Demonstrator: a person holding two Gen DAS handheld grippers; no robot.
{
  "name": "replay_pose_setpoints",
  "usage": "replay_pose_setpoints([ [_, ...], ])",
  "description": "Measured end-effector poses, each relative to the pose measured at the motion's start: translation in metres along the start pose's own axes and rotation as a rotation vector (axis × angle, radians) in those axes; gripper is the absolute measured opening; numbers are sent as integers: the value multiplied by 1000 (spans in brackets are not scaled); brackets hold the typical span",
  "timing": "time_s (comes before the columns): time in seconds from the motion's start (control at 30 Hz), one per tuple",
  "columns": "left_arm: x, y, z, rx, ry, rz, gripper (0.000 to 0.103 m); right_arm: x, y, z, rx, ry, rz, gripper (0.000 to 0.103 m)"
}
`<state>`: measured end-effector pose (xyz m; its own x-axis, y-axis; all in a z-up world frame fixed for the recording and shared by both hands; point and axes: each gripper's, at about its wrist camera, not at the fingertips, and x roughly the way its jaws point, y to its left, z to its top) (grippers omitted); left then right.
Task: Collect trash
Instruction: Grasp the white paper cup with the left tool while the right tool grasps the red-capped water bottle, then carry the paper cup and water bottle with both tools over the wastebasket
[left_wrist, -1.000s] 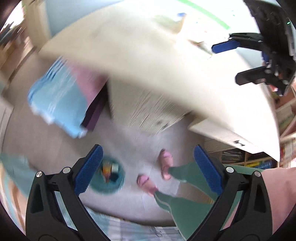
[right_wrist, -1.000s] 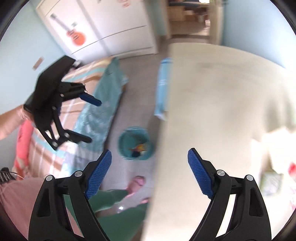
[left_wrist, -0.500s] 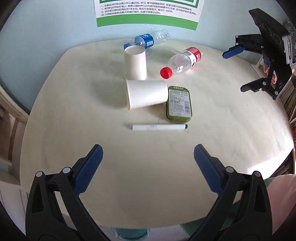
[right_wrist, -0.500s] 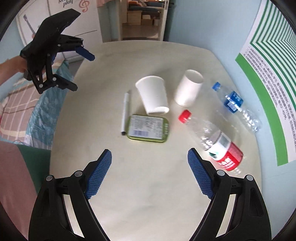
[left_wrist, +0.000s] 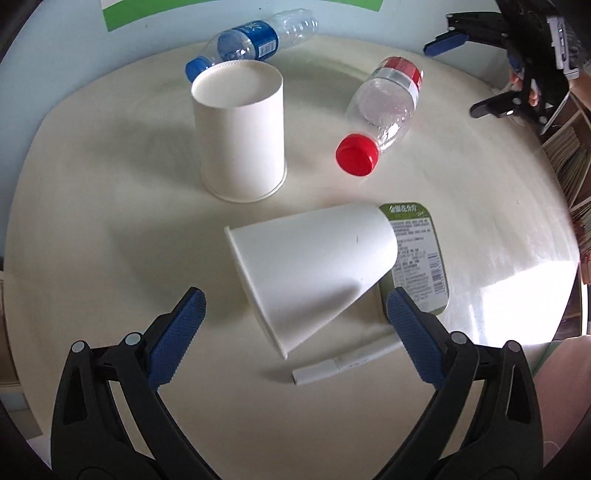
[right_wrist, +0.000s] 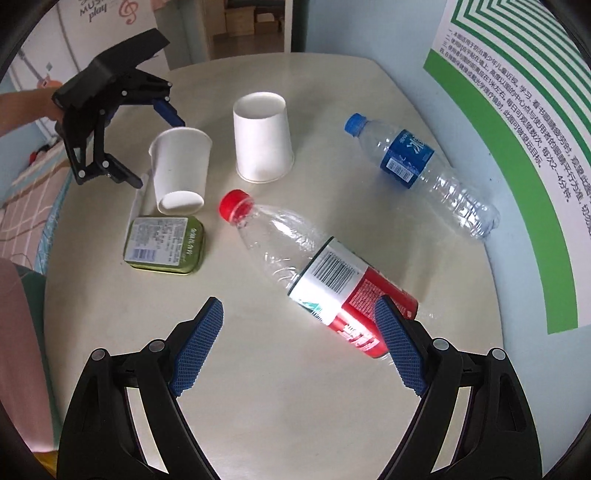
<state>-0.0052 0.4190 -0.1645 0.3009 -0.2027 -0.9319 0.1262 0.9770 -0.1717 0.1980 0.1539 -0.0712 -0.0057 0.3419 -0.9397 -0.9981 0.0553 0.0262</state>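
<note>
Round table (right_wrist: 332, 406) carried two bottles, red-label bottle (right_wrist: 325, 273) lying between right gripper (right_wrist: 301, 347) fingers, both grippers spread wide and empty, left gripper (left_wrist: 295, 332) straddling tipped cup (left_wrist: 314, 273), with upturned cup (left_wrist: 242, 133), green tin (left_wrist: 421, 258), pen (left_wrist: 347, 365).

white cups (left_wrist: 242, 133); red-capped bottle (right_wrist: 317, 266); blue-labelled bottle (right_wrist: 417, 158); green tin (right_wrist: 164, 245); cream table (right_wrist: 295, 387)

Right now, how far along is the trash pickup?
Nothing collected yet. Both bottles, both cups, the tin and the pen lie on the table. Left claw flanks the tipped cup, right claw nears the red bottle; both open, empty.
</note>
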Motion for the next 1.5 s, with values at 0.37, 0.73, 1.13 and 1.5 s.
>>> replay_pose_setpoints([
  [0.37,15,1,32,85,-19,-141,42,46,-22,17,-170,26,28,84],
  [0.73,21,-6,31,62,-45,-181,5,91,-8,15,-231,98,131,63],
  [1.13,-3,-30,32,36,-105,-165,3,43,-11,-16,-67,80,145,63],
  [1.5,-69,-57,-12,7,-165,-56,3,-15,35,-21,-110,15,136,63],
])
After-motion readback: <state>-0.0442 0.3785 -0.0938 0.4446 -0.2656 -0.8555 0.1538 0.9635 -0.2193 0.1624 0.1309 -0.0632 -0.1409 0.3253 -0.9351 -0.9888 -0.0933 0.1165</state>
